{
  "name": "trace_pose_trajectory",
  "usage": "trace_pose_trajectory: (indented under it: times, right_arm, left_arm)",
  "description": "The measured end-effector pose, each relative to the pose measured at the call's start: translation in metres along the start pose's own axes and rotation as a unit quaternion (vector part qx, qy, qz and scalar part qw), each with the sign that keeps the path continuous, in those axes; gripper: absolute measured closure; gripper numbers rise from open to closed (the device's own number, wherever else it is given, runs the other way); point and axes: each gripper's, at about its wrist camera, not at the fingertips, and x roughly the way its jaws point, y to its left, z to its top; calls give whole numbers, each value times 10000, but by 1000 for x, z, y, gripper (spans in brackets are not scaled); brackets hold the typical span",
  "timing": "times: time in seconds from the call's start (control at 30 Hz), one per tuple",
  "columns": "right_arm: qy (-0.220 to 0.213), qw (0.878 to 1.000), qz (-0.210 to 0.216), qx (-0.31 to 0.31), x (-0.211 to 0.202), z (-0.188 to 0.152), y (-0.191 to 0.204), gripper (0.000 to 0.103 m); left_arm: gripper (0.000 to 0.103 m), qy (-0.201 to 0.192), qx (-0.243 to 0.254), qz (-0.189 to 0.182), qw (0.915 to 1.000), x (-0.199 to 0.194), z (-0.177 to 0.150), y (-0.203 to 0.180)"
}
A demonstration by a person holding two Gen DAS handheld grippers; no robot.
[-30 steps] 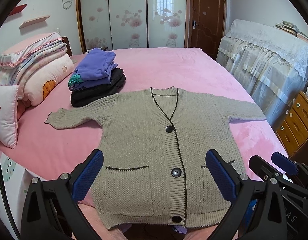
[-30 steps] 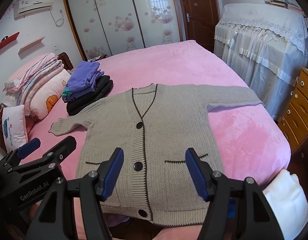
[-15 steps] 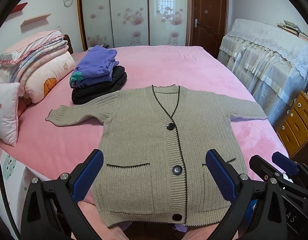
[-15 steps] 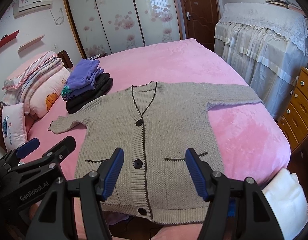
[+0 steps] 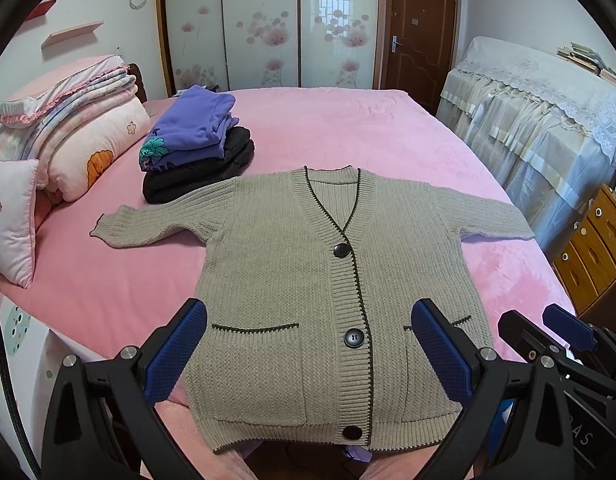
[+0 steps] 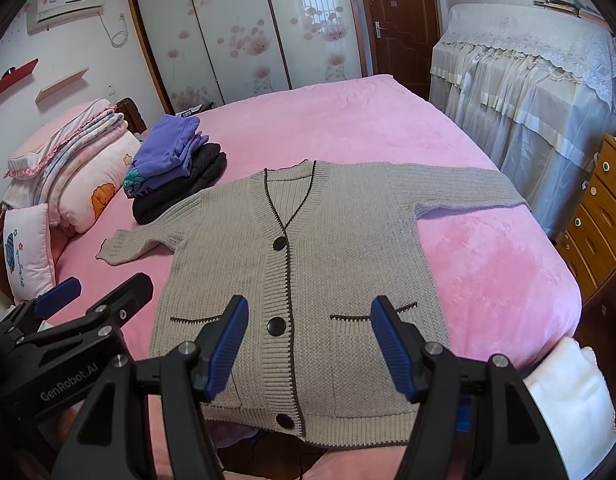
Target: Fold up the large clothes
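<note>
Beige knit cardigan [image 5: 292, 280] lies flat, front up and buttoned, on the pink bed [image 5: 348, 128], both sleeves spread out to the sides. Hem hangs slightly over the near bed edge; whatever sits under it is dark and hard to make out. Part of each front pocket is covered by gripper fingers in both views.

Left gripper [image 5: 308, 352] hovers above the lower cardigan, jaws wide apart, nothing between the blue pads, no contact with the knit. Right gripper [image 6: 308, 344] same: jaws apart, empty, over the pocket area. Each gripper shows only partly at the edge of the other's view. Hands are out of frame.

Stack of folded clothes [image 5: 192, 144], purple on black, sits just beyond the left sleeve; touching or not, can't tell. Pillows and folded quilts [image 5: 68, 136] are cut off at the left edge. White item [image 6: 568, 396] at lower right is unidentifiable.
</note>
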Motion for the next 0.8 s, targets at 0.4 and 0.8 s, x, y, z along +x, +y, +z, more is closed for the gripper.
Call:
trace_pose_trajectory:
  times: [0.4, 0.8]
  right_arm:
    - [10, 10000, 5, 5, 0, 2, 1, 38]
    - [60, 10000, 20, 17, 1, -5, 4, 38]
  left_arm:
    - [2, 19, -20, -12, 10000, 1, 0, 1]
    - [2, 113, -28, 26, 9999, 8, 1, -3]
